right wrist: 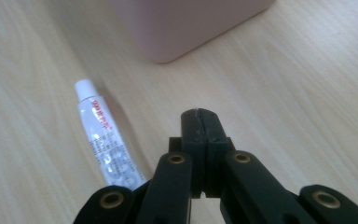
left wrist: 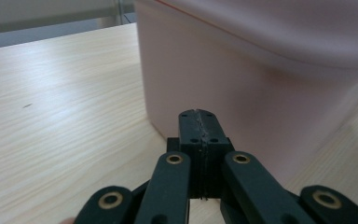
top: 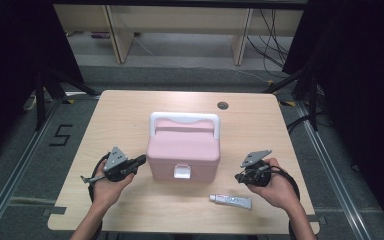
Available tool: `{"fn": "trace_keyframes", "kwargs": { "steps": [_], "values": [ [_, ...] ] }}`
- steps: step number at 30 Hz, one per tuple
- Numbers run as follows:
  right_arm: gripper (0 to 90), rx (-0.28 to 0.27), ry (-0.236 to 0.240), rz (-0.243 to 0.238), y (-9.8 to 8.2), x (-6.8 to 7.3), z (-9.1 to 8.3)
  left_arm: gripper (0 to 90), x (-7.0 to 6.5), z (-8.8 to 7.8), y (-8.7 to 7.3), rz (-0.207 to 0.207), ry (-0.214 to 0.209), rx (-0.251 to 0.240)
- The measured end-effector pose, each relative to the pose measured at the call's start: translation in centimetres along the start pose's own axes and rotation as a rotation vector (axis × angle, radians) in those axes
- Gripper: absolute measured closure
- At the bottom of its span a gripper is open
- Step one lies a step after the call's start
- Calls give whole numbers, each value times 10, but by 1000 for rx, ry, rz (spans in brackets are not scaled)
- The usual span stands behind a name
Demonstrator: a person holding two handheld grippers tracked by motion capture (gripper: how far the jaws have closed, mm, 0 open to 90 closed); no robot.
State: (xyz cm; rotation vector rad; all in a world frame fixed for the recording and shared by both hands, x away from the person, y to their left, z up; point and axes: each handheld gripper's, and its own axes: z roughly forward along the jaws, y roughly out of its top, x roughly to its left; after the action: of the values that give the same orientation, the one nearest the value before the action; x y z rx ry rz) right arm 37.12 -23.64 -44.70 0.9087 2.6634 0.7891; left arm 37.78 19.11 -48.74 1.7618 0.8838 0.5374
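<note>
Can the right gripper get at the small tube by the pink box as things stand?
Probably yes: the tube lies on bare table just beside the right gripper, nothing between them. Its jaws are shut, so they must open first.

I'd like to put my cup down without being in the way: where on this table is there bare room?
Bare wood lies behind the pink box toward the far edge, except the small round hole, and along the far left side. The near strip is crowded: left gripper, right gripper, and the tube.
</note>
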Motion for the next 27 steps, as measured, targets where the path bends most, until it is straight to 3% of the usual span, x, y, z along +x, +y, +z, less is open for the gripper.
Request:
{"fn": "trace_keyframes", "kwargs": {
  "steps": [3, 4, 5, 7, 8, 10, 11, 14, 16, 20, 23, 24, 25, 27],
  "values": [
    [900, -36, -6, 11, 2, 0, 2, 900, 0, 5, 2, -7, -17, -2],
    [900, -64, -5, -13, 6, -2, 4, 900, -1, 7, 3, -5, -24, -8],
    [900, -92, -10, -5, 8, -1, 7, 900, -1, 9, 4, -1, -19, -6],
    [900, -90, -12, -4, 10, -2, 7, 900, 0, 10, 5, -5, -27, -9],
    [900, -125, -28, 13, 14, 0, 11, 900, -1, 10, 5, -8, -29, -4],
    [900, -118, -23, 7, 16, -1, 12, 900, -2, 14, 7, 7, -51, -9],
    [900, -149, -35, 23, 18, -2, 15, 900, -3, 16, 9, 10, -55, -5],
    [900, -166, -48, 44, 20, -3, 16, 900, -10, 25, 15, 27, -69, 0],
    [900, -142, -69, 45, 19, -6, 13, 900, -13, 34, 21, 50, -66, 10],
    [900, -157, -70, 65, 12, -10, 11, 900, -15, 42, 24, 59, -76, 18],
    [900, -139, -74, 72, 9, -11, 7, 900, -19, 48, 27, 64, -78, 23],
    [900, -158, -86, 44, 8, -12, 7, 900, -20, 50, 27, 64, -84, 19],
    [900, -126, -71, 71, 6, -12, 3, 900, -20, 50, 28, 69, -81, 25],
    [900, -153, -81, 52, 5, -14, 5, 900, -23, 50, 29, 77, -84, 30]
  ]
}}
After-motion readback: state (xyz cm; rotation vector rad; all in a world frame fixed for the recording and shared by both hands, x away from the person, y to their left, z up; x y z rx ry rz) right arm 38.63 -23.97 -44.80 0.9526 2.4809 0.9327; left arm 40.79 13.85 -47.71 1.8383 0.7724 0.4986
